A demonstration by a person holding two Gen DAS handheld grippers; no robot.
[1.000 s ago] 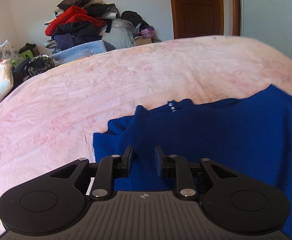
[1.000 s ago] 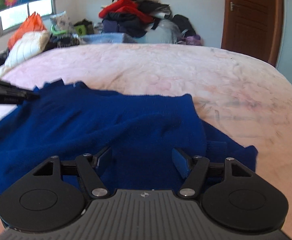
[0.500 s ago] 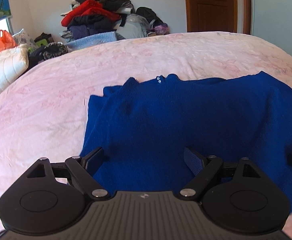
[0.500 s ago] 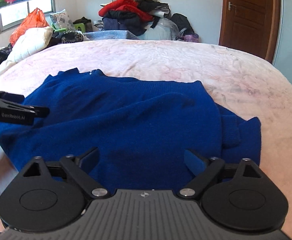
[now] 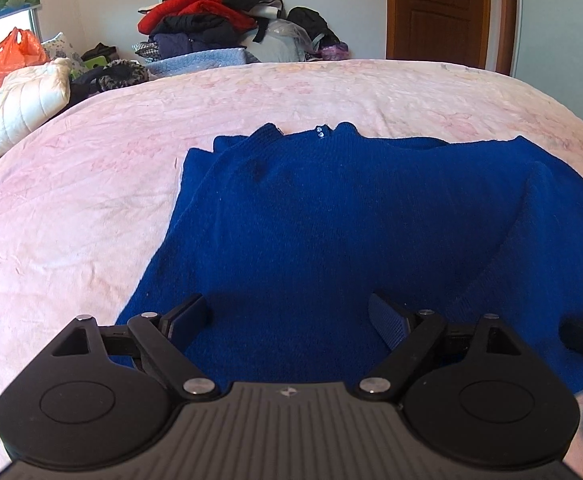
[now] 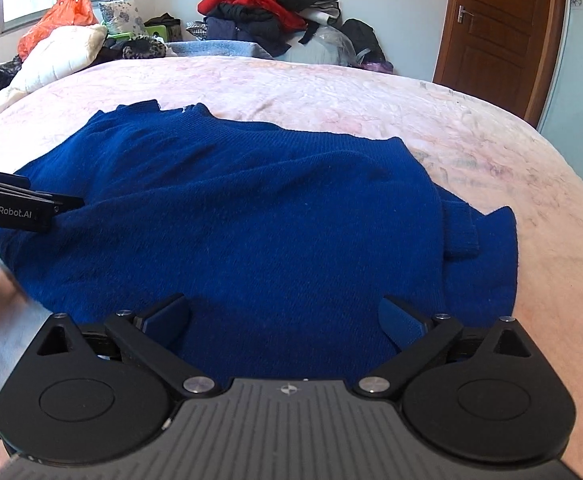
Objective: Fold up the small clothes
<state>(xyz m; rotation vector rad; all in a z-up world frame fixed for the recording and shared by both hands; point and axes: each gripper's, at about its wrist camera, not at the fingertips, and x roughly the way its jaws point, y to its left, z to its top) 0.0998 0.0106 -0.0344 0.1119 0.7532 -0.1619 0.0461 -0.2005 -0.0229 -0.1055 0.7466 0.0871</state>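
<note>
Sweater (image 6: 251, 216), blue, lies on the pink bed (image 5: 331, 92), partly folded, a sleeve doubled under at its right edge. Both grippers, left (image 5: 291, 312) and right (image 6: 285, 312), hover at its near hem, jaws released and empty; further folds appear needed.

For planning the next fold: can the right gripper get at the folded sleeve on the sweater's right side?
Probably yes: the right gripper has open jaws, and nothing covers the blue knitted sweater's sleeve.
</note>
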